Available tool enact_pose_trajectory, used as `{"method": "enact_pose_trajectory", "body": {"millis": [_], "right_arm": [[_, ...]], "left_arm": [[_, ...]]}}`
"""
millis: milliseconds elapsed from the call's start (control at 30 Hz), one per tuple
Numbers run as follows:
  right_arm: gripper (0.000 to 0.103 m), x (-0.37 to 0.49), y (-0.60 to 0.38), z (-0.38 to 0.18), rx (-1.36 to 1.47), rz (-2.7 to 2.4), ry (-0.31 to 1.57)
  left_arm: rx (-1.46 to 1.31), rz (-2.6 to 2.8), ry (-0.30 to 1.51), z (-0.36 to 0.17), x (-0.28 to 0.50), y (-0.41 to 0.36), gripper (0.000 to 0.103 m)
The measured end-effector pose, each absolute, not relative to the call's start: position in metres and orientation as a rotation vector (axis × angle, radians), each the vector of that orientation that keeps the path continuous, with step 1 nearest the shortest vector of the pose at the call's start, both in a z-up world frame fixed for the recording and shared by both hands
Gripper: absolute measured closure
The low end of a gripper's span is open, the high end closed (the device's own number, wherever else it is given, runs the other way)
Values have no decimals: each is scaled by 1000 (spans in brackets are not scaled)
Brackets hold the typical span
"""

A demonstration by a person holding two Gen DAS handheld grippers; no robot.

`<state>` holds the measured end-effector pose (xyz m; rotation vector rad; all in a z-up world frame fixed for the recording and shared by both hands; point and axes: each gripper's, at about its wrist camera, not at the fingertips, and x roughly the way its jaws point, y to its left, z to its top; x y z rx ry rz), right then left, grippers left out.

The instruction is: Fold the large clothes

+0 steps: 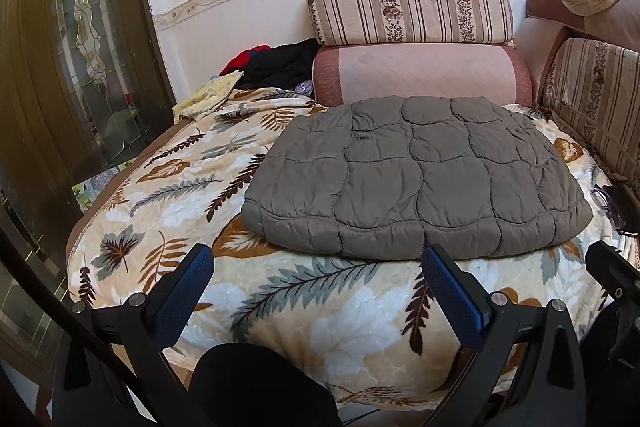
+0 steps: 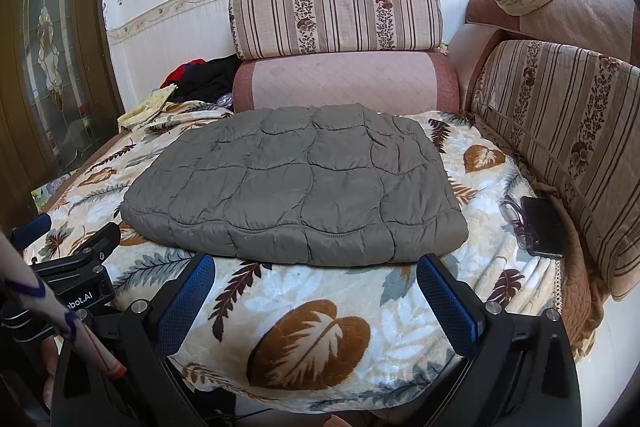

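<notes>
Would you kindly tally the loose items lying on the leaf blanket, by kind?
Grey quilted jacket: 1
Black phone: 1
Glasses: 1
Total: 3

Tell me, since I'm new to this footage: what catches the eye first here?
The grey quilted jacket lies folded flat in the middle of the leaf-patterned blanket covering the sofa. Behind it, a striped floral cushion sits on the pink backrest against the wall. Both grippers, left and right, hover open at the near edge, holding nothing.
</notes>
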<state>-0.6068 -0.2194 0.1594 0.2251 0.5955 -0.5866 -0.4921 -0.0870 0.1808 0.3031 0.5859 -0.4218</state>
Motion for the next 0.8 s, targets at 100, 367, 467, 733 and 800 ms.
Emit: {"method": "enact_pose_trajectory", "body": {"millis": [100,367,467,733,800], "right_arm": [[1,-607,-220,159,222,-589,596],[1,-606,-218,159,224,-587,597],[1,-606,-217,158,224,-588,597],[1,-607,-217,157,223,-589,598],[1,-607,-217,157,225,-589,598]], "left_arm": [[304,-422,589,181,-492,-87,0],[306,-420,587,181,-493,-88,0],[304,-421,588,181,-493,-88,0],[306,-431,593,178,-495,-86,0],[308,-432,594,178,-495,-86,0]]}}
